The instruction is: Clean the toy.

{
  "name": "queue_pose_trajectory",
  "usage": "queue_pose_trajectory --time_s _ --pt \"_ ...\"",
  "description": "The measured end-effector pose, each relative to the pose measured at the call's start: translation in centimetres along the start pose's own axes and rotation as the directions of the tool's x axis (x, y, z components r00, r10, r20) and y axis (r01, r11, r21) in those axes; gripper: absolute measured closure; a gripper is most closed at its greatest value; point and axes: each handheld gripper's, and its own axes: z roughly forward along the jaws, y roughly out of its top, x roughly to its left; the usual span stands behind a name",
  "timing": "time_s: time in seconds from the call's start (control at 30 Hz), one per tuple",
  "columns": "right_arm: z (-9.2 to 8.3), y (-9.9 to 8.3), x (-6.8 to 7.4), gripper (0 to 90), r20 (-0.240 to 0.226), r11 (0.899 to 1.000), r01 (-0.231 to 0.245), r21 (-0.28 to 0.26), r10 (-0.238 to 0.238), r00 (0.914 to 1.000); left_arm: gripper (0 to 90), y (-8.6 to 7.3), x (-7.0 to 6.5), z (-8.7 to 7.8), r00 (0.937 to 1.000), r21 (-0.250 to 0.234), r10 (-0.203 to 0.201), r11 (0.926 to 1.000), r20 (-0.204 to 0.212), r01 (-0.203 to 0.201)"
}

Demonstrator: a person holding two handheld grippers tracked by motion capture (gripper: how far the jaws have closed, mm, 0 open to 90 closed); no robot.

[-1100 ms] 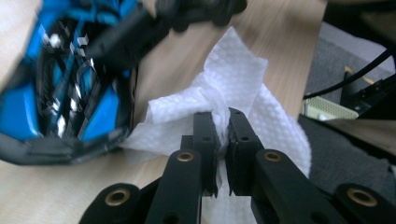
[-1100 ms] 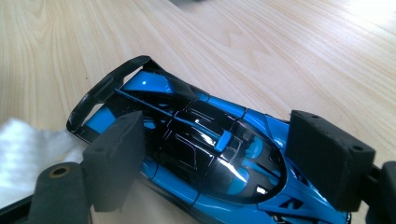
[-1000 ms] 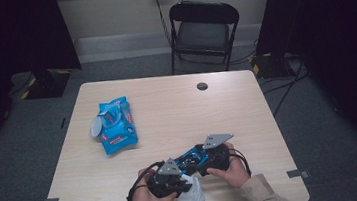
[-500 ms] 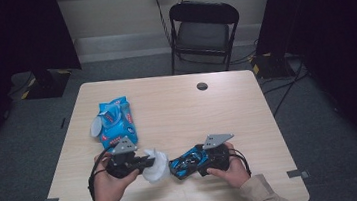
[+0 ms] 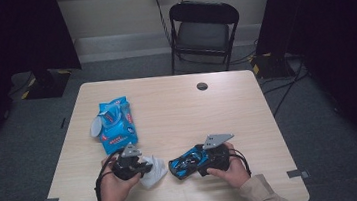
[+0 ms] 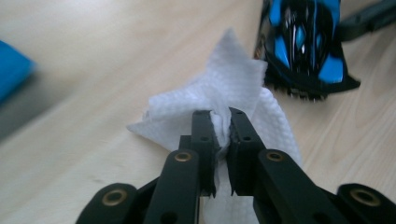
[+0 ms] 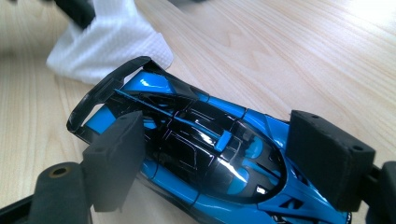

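A blue and black toy car [image 5: 185, 161] lies on the table near its front edge, and my right gripper [image 5: 199, 161] is shut on it. In the right gripper view the car [image 7: 187, 126] lies between the two pads, which press its sides. My left gripper [image 5: 143, 168] sits just left of the car, shut on a crumpled white wipe [image 5: 154, 171]. In the left gripper view the wipe [image 6: 229, 84] bunches around the tips of that gripper [image 6: 219, 116]; its jaws have just eased open a little, the wipe still pinched. The wipe [image 7: 107, 42] lies just beyond the car's rear wing.
A blue pack of wipes [image 5: 116, 124] with its flap open lies on the left half of the wooden table [image 5: 193, 114]. A small black disc [image 5: 202, 86] sits near the far edge. A black folding chair [image 5: 202, 27] stands behind the table.
My left gripper has carried the wipe leftward, from against the car to a spot beside it. The right gripper and the car have stayed put.
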Motion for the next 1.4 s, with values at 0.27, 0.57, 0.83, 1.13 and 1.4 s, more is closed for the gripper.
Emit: queue_pose_trajectory --time_s 0.27,0.57,0.83,1.13,1.4 --pt "0.0 0.0 0.0 19.0 0.000 1.000 0.000 0.000 0.000 1.0000 42.7 -0.3 -0.8 1.9 0.9969 0.006 0.078 0.9970 0.012 -0.078" --pt "0.0 0.0 0.0 19.0 0.001 1.000 -0.001 0.001 0.001 1.0000 31.0 0.0 -1.5 2.2 0.9905 0.027 0.136 0.9904 -0.020 -0.135" --pt "0.0 0.0 0.0 19.0 -0.001 1.000 -0.001 -0.001 0.001 1.0000 21.8 0.7 -1.2 1.6 0.9828 -0.039 0.176 0.9832 -0.057 -0.178" --pt "0.0 0.0 0.0 19.0 0.000 1.000 -0.001 0.000 0.001 1.0000 22.7 0.4 -1.1 3.5 0.9857 -0.020 0.169 0.9855 -0.003 -0.169" --pt "0.0 0.0 0.0 19.0 0.001 1.000 0.000 0.001 0.000 1.0000 71.6 0.7 -1.3 2.9 0.9879 0.012 0.147 0.9890 0.051 -0.148"
